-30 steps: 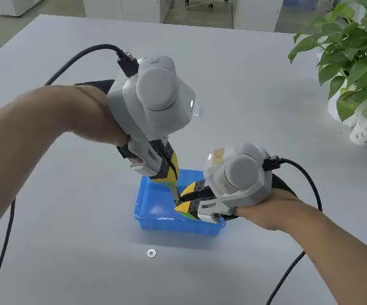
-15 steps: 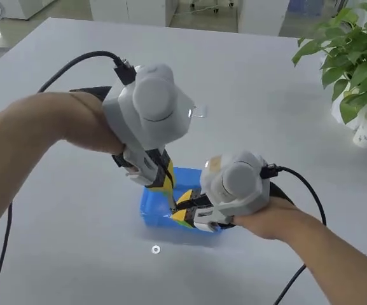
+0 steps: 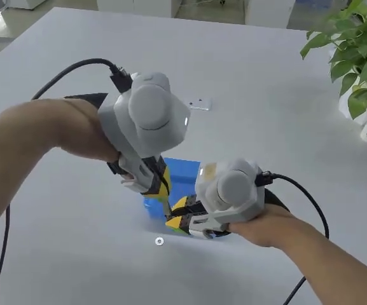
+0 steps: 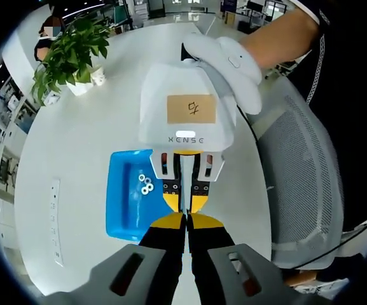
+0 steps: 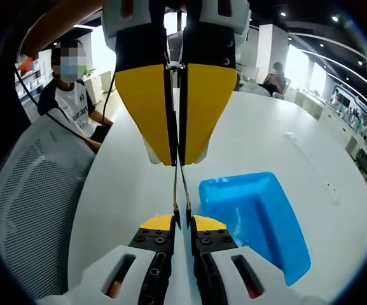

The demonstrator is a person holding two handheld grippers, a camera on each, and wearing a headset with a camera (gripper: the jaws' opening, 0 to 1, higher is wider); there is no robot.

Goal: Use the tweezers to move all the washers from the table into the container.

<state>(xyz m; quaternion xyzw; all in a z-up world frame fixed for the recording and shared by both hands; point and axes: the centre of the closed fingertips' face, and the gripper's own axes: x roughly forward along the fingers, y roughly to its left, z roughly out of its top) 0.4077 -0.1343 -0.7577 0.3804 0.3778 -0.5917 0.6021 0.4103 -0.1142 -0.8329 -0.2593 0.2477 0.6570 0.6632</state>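
Blue rectangular plastic container holds three small metal washers; a fourth washer lies on the white table nearby. Left gripper and right gripper both pinch thin metal tweezers between them.

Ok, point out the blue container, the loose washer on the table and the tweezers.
blue container (image 4: pixel 124 216), left gripper view, bare floor.
loose washer (image 3: pixel 159 241), head view, its ring.
tweezers (image 5: pixel 174 190), right gripper view, one thin arm.

The blue container is glossy, smooth plastic. The washers inside and the thin tweezers look like bright metal. The white surface is matt and smooth.
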